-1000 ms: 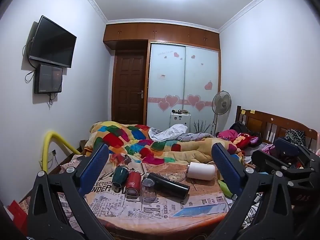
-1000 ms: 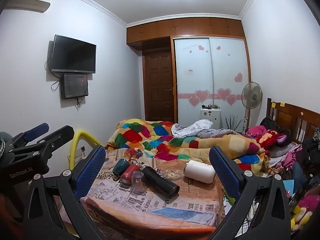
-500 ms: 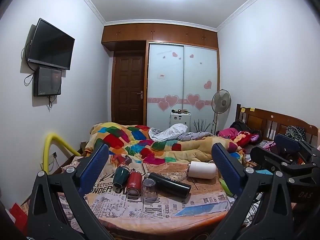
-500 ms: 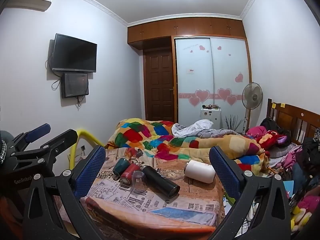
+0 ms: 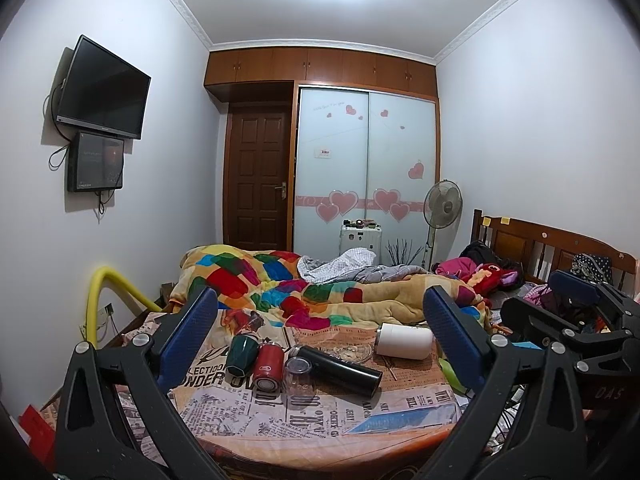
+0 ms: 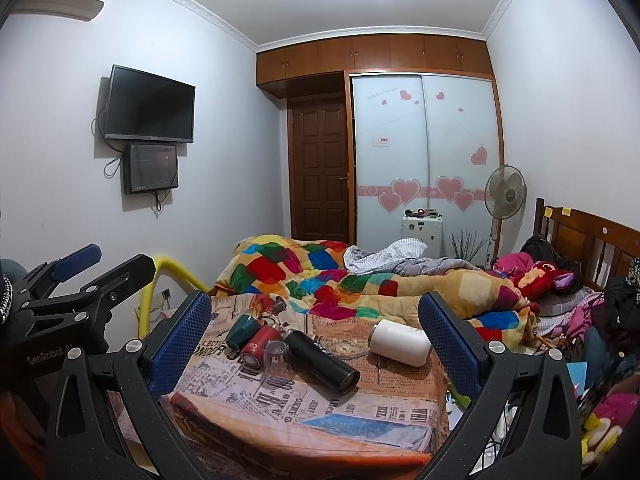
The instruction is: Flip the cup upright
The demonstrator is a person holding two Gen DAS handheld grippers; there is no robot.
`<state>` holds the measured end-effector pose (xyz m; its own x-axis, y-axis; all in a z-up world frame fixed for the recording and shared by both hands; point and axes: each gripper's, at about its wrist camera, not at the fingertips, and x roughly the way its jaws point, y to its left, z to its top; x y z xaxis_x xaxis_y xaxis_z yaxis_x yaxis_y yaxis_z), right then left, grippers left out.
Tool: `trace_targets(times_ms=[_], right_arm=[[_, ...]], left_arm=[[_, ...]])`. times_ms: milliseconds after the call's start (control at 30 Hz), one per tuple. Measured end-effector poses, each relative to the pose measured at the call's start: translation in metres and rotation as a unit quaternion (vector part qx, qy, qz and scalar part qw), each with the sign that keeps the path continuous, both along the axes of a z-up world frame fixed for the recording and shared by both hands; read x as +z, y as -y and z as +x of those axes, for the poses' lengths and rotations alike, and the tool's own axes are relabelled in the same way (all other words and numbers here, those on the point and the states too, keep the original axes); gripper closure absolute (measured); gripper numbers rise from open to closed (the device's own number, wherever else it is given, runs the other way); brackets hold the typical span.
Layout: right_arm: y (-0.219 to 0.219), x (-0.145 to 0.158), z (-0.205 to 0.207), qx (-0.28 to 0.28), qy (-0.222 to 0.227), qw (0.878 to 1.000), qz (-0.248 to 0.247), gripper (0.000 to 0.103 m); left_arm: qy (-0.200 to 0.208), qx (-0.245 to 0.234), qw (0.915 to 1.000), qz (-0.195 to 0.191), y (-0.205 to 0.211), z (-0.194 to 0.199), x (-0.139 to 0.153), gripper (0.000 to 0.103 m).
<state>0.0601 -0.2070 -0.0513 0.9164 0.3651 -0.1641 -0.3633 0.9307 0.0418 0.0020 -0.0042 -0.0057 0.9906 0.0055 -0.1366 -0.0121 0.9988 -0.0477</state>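
Left wrist view shows almost nothing altered over the last second: the frame drifts a little, the ceiling and television sit slightly differently, yet the left gripper (image 5: 320, 340) keeps its jaws spread wide and empty, well back from the table (image 5: 280, 424) draped in newsprint cloth. Going left to right across that cloth, a green cup (image 5: 241, 355) lies on its side touching a red cup (image 5: 268, 366), then a clear glass (image 5: 298, 376) rests mouth down just beside a black flask (image 5: 340, 369) lying flat, and a white tumbler (image 5: 405, 341) lies apart on the right. Which cup the task means cannot be told; none stands upright. From the right wrist view the right gripper (image 6: 316, 340) likewise hangs with jaws spread, holding nothing, the same row ahead of it. So the small drift reads as a slow approach at most: the flip is not yet begun, and either gripper must close in on a cup first
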Motion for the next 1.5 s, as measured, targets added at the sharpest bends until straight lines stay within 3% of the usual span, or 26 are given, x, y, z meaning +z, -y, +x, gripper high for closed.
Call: trace_targets(times_ms=[1500], right_arm=[[0.0040, -0.0021, 0.0035, 0.001, -0.004, 1.000, -0.003, 0.000]], left_arm=[[-0.002, 0.000, 1.0000, 0.002, 0.0046, 0.0018, -0.0001, 0.000]])
